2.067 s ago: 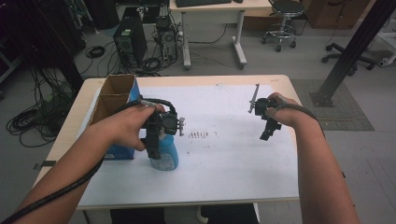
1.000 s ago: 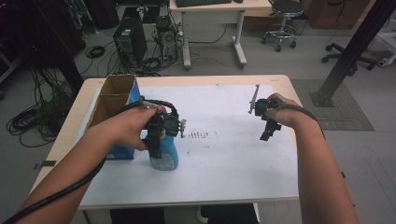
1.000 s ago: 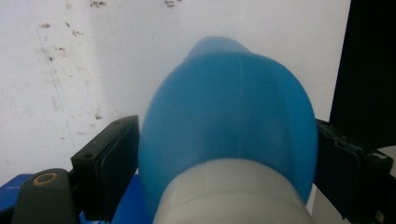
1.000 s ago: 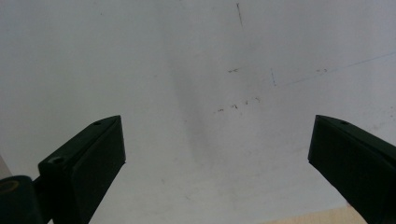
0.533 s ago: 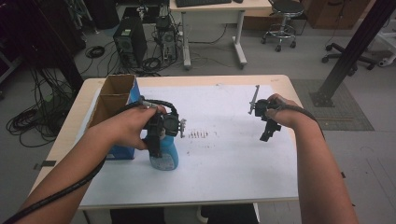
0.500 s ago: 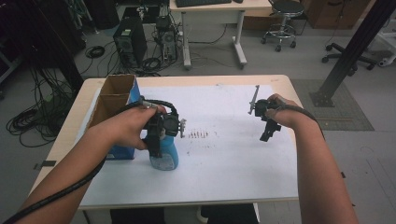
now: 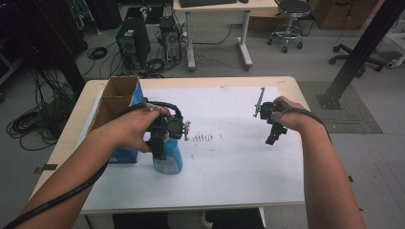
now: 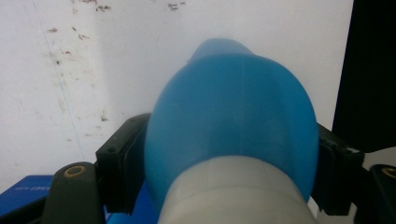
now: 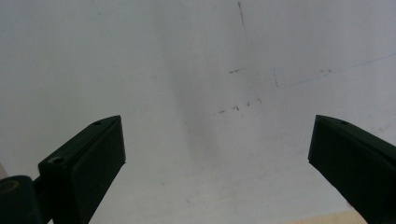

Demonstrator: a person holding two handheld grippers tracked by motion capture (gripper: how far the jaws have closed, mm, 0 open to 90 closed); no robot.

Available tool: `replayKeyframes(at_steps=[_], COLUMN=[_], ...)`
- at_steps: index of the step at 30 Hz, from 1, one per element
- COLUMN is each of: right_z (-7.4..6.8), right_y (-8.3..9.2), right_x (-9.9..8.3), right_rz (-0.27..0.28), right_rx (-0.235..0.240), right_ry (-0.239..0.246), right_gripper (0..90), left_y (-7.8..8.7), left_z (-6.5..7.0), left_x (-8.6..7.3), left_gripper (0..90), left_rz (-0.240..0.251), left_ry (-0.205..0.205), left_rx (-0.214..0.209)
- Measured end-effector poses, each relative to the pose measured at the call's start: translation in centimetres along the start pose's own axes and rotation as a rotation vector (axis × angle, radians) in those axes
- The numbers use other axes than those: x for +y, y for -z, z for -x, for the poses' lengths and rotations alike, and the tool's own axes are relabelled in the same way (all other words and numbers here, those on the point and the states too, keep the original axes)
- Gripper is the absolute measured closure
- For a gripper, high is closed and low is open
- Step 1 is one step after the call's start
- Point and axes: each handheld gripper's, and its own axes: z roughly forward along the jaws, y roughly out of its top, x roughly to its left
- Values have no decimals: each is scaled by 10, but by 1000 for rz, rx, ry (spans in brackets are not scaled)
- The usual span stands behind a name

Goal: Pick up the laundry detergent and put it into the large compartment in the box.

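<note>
A: From where I stand, the left gripper (image 7: 165,138) is clamped on the blue bottle (image 7: 168,155); in the left gripper view its two black jaws press on both sides of the bottle (image 8: 231,126), one at each flank, with no gap to see.

B: And where is the bottle itself?

A: It stands upright on the white sheet (image 7: 229,162) that covers the table (image 7: 286,83); the gripper holds it from above, around its upper part, and the left hand (image 7: 126,131) is wrapped over the gripper; the bottom part of the bottle shows below the jaws.

B: What is beside that gripper?

A: Just on its far left side is an open cardboard box (image 7: 114,98) with a blue side; the box is near the bottle, but I cannot tell if they touch; a little to the right of the gripper there are small dark marks (image 7: 203,137) on the sheet.

B: And the other one?

A: The right gripper (image 7: 273,133) is well apart from the left one, across the sheet, held by the right hand (image 7: 289,117); its jaws stand wide apart; in the right gripper view there is between them only the white sheet (image 9: 196,93), with some faint marks; it holds nothing; a thin grey rod (image 7: 259,101) rises from it at the far side.
</note>
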Motion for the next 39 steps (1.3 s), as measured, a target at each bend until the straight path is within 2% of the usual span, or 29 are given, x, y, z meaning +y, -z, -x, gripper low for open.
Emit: replayKeyframes(at_steps=[6, 13, 21, 28, 32, 39], right_z=[0, 0, 0, 0, 0, -1], right_y=[-2, -2, -4, -3, -3, 0], right_x=[0, -1, -1, -1, -2, -4], right_rz=[0, -1, 2, 5, 6, 6], right_rx=[2, 3, 6, 6, 4, 3], right_ry=[0, -1, -1, 0, -1, -4], right_gripper=[39, 39, 39, 38, 39, 39], left_y=[-1, -1, -1, 0, 1, 13], left_z=[0, 0, 0, 2, 6, 7], left_x=[1, 1, 1, 2, 3, 2], left_gripper=[307, 361, 372, 375, 376, 376], left_rz=[-17, -12, -11, -20, -18, -23], left_ry=[-14, -24, -43, -42, -58, -46], left_rx=[-1, -4, -10, -6, 9, 6])
